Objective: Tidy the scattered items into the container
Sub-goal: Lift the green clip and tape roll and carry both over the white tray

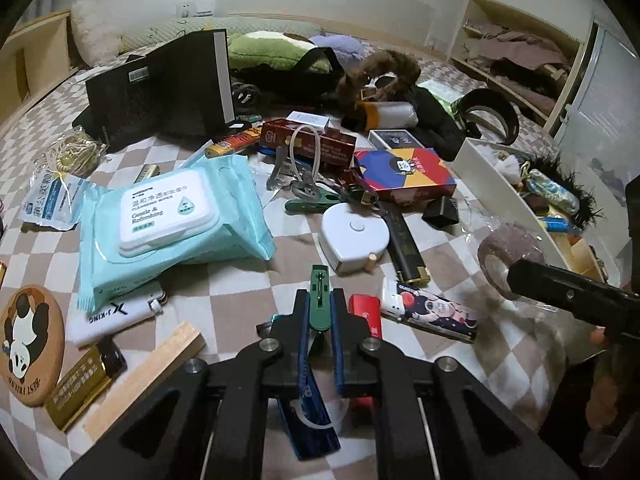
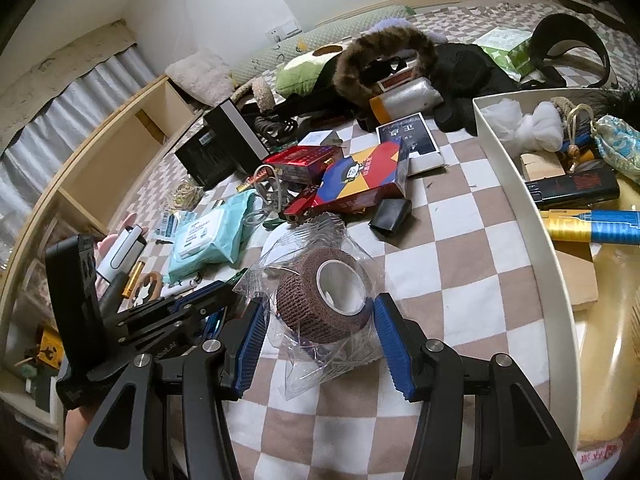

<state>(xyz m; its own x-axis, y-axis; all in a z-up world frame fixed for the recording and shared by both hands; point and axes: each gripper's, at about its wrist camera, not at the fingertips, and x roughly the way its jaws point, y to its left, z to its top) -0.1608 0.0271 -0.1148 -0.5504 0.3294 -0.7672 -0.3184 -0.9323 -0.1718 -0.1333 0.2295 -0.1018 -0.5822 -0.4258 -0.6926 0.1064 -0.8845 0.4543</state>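
In the left wrist view my left gripper [image 1: 319, 306] is shut on a slim green clip [image 1: 320, 280], whose tip sticks out past the blue pads just above the checkered bedspread. My right gripper [image 2: 321, 322] is shut on a brown bandage roll [image 2: 320, 304] in crinkled clear wrap, one pad pressing on each side. The left wrist view shows that roll [image 1: 508, 244] at the right, beside the white container [image 1: 492, 176]. The container [image 2: 516, 196] stands to the right of the roll and holds a lighter, a blue-and-yellow tube, cotton and a patterned pouch.
Scattered items cover the bed: a teal wipes pack [image 1: 168, 216], a white tape measure [image 1: 354, 238], a white lighter [image 1: 116, 318], a red stamp [image 1: 366, 312], a colourful box [image 1: 404, 174], a black box [image 1: 160, 84]. Clothes and a fur collar [image 2: 384, 52] lie behind.
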